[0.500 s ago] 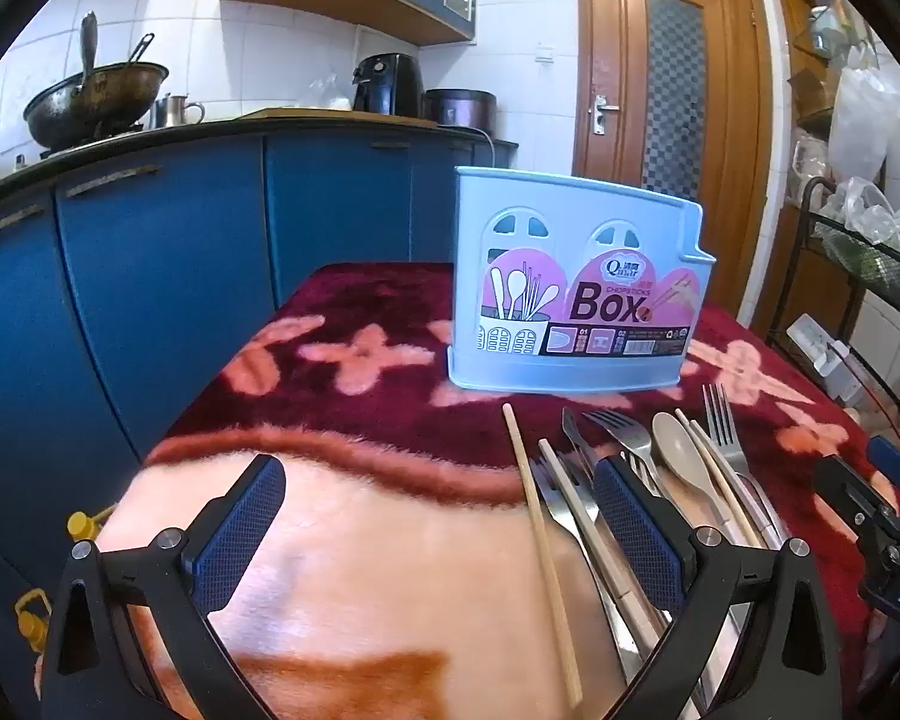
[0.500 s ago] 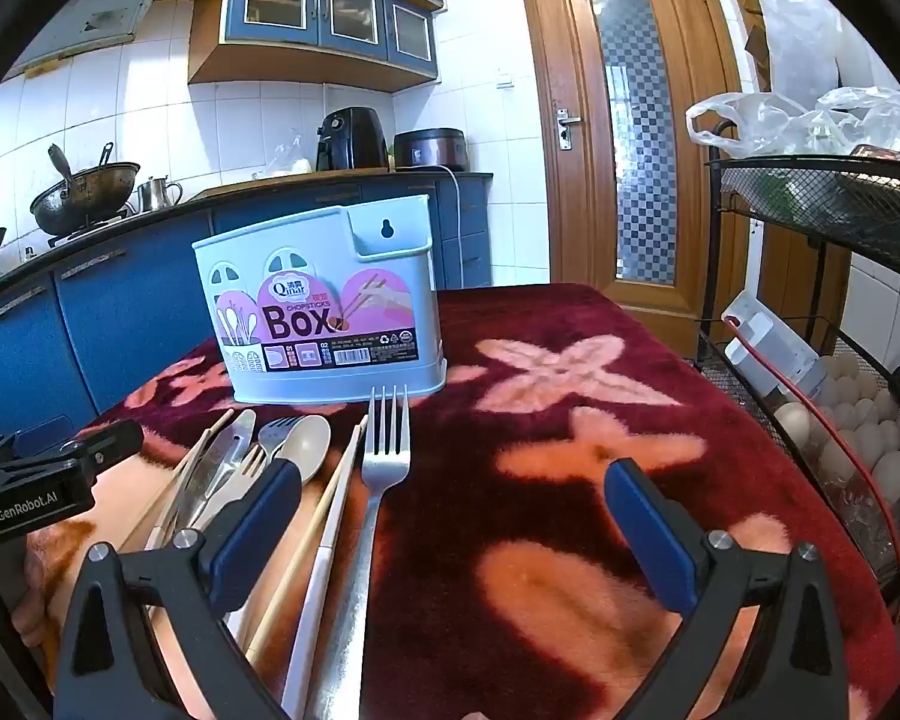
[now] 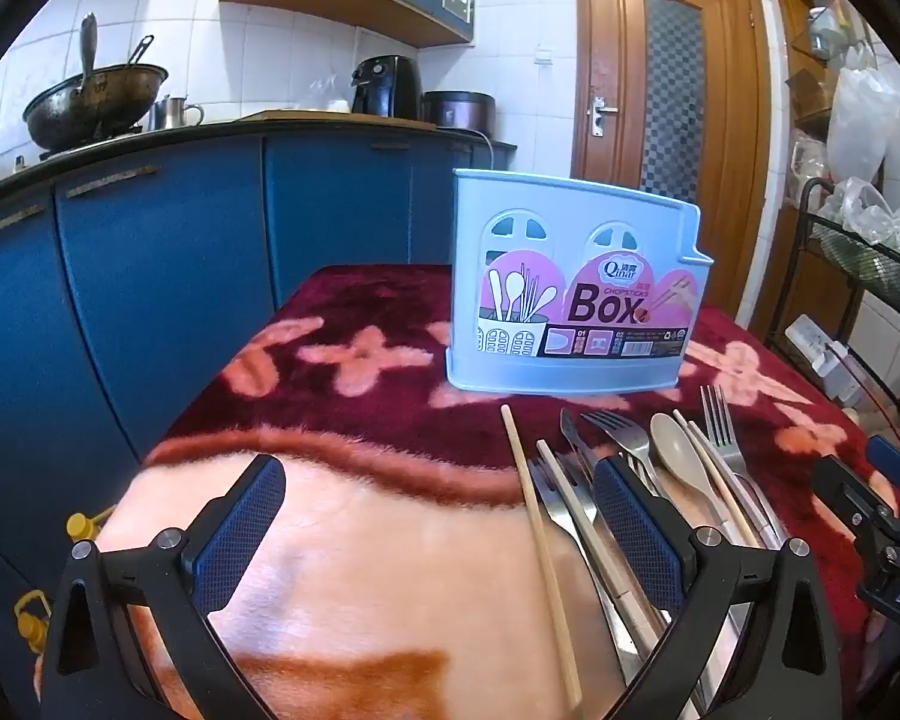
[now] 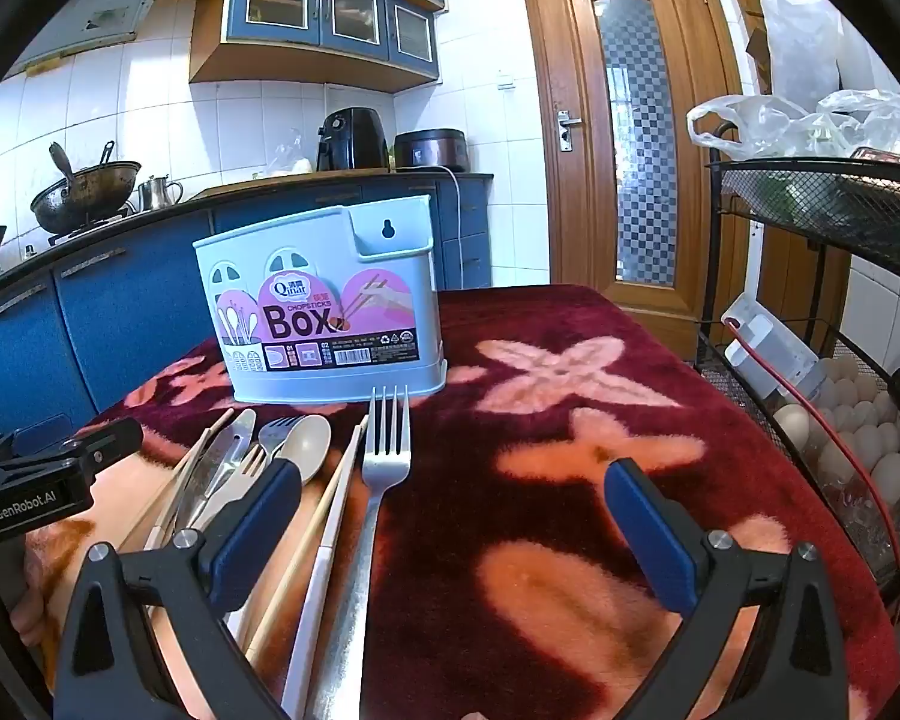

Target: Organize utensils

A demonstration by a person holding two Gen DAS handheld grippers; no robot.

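Note:
A light blue chopsticks box (image 3: 576, 306) (image 4: 324, 306) stands upright on the table's red and peach plush cloth (image 3: 360, 372). In front of it lies a row of utensils: a wooden chopstick (image 3: 534, 516), a knife (image 3: 576, 438), forks (image 3: 618, 432), a beige spoon (image 3: 678, 456) (image 4: 309, 444) and a long steel fork (image 4: 384, 462). My left gripper (image 3: 438, 522) hovers open over the cloth, its right finger above the utensils. My right gripper (image 4: 453, 528) is open too, its left finger over the utensil pile. Neither holds anything.
Blue kitchen cabinets (image 3: 150, 276) run along the left with a wok (image 3: 96, 102) on top. A wire rack (image 4: 822, 210) with eggs (image 4: 870, 438) and plastic bags stands close at the table's right edge. A wooden door (image 4: 630, 138) is behind.

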